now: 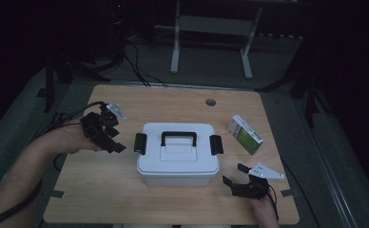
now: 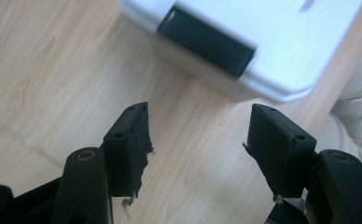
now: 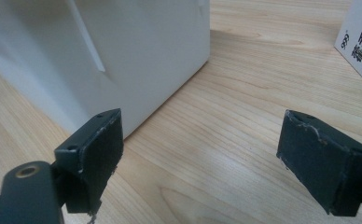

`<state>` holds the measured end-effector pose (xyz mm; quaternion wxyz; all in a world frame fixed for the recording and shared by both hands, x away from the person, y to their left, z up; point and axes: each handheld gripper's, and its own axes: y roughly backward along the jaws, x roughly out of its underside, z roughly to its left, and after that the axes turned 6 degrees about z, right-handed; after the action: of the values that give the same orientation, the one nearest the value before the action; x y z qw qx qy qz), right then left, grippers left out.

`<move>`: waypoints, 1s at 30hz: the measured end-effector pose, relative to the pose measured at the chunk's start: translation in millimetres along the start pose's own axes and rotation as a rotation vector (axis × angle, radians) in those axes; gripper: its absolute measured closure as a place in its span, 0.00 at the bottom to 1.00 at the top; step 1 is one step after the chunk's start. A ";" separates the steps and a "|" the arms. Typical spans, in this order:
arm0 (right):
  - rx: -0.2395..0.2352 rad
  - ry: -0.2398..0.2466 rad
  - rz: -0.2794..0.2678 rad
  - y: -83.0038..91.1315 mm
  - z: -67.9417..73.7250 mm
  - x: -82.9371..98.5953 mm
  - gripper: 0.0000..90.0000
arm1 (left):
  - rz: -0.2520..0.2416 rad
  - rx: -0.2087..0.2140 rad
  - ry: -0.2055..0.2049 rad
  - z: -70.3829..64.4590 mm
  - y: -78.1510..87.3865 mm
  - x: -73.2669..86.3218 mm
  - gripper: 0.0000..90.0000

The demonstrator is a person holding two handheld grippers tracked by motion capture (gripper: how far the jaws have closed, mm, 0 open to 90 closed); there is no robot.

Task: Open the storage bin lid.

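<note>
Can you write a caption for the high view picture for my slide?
Two open grippers, left gripper and right gripper, flank a closed white box.

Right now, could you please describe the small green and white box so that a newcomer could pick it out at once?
Start at the light wooden table and find the large white plastic storage box with black handle and latches at its middle. To that box's right, nearer the table's far edge, lies the small green and white cardboard carton; it alone carries colour and print.

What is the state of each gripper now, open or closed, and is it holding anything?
Left gripper: open, holds nothing, beside the white box.
Right gripper: open, holds nothing, near the box's front corner.
</note>
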<state>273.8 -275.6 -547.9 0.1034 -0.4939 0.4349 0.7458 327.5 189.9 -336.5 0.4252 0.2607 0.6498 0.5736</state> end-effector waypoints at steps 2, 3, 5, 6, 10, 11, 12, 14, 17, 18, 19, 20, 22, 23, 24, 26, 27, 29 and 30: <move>-0.001 0.002 0.001 0.1 0.4 -0.3 0.16 | 0.018 -0.008 -0.042 -4.4 0.1 -14.9 0.44; 0.000 0.003 0.001 0.1 0.3 -0.2 0.16 | 0.027 -0.003 -0.053 -5.7 -0.6 -19.6 0.44; -0.001 0.001 0.001 0.0 0.0 -0.1 0.15 | 0.038 -0.005 -0.074 -8.2 -2.0 -29.0 0.44; -0.002 0.001 0.002 0.1 -0.2 0.0 0.16 | 0.037 -0.004 -0.080 -9.4 -2.5 -33.1 0.44; -0.005 0.000 0.001 0.4 -0.9 0.3 0.16 | 0.046 -0.014 -0.120 -12.9 -3.0 -47.2 0.44; -0.006 -0.001 0.000 0.4 -1.2 0.4 0.16 | 0.047 -0.015 -0.135 -14.1 -3.4 -51.0 0.44; -0.006 -0.002 -0.001 0.5 -1.2 0.4 0.16 | 0.051 -0.015 -0.145 -15.5 -3.8 -54.6 0.44; -0.008 -0.002 -0.002 0.7 -1.3 0.3 0.15 | 0.059 -0.026 -0.152 -17.6 -4.9 -61.5 0.44; -0.009 -0.003 -0.002 0.8 -1.2 0.4 0.16 | 0.073 -0.024 -0.165 -19.3 -7.2 -70.2 0.44; -0.008 -0.002 -0.002 0.7 -1.3 0.6 0.15 | 0.084 -0.026 -0.165 -19.6 -8.1 -73.2 0.44; -0.008 -0.001 -0.002 0.5 -1.4 0.7 0.15 | 0.090 -0.030 -0.174 -20.3 -9.1 -76.0 0.44; -0.008 -0.002 -0.001 0.4 -1.4 0.7 0.16 | 0.095 -0.032 -0.174 -21.0 -10.2 -78.7 0.44; -0.009 -0.001 -0.001 0.2 -1.3 0.6 0.16 | 0.103 -0.033 -0.181 -21.8 -11.6 -84.2 0.44; -0.009 0.000 0.000 0.2 -1.2 0.6 0.15 | 0.109 -0.033 -0.177 -22.4 -12.5 -87.0 0.44; -0.009 -0.001 0.001 0.1 -1.2 0.7 0.16 | 0.113 -0.036 -0.184 -23.3 -13.5 -90.6 0.44; -0.010 -0.001 0.002 0.1 -1.2 0.9 0.16 | 0.119 -0.040 -0.190 -24.3 -14.8 -95.4 0.44; -0.010 0.000 0.003 0.0 -1.3 1.0 0.16 | 0.117 -0.032 -0.196 -24.8 -15.2 -97.9 0.43; -0.011 0.000 0.003 0.0 -1.3 1.1 0.16 | 0.126 -0.037 -0.205 -25.8 -16.1 -103.2 0.44; -0.011 0.001 0.004 0.0 -1.3 1.1 0.15 | 0.128 -0.028 -0.201 -26.4 -17.4 -106.2 0.44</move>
<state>274.1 -276.9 -549.0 0.0990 -0.4942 0.4316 0.7481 360.9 84.7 -327.0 0.4539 0.3520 0.5780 0.5796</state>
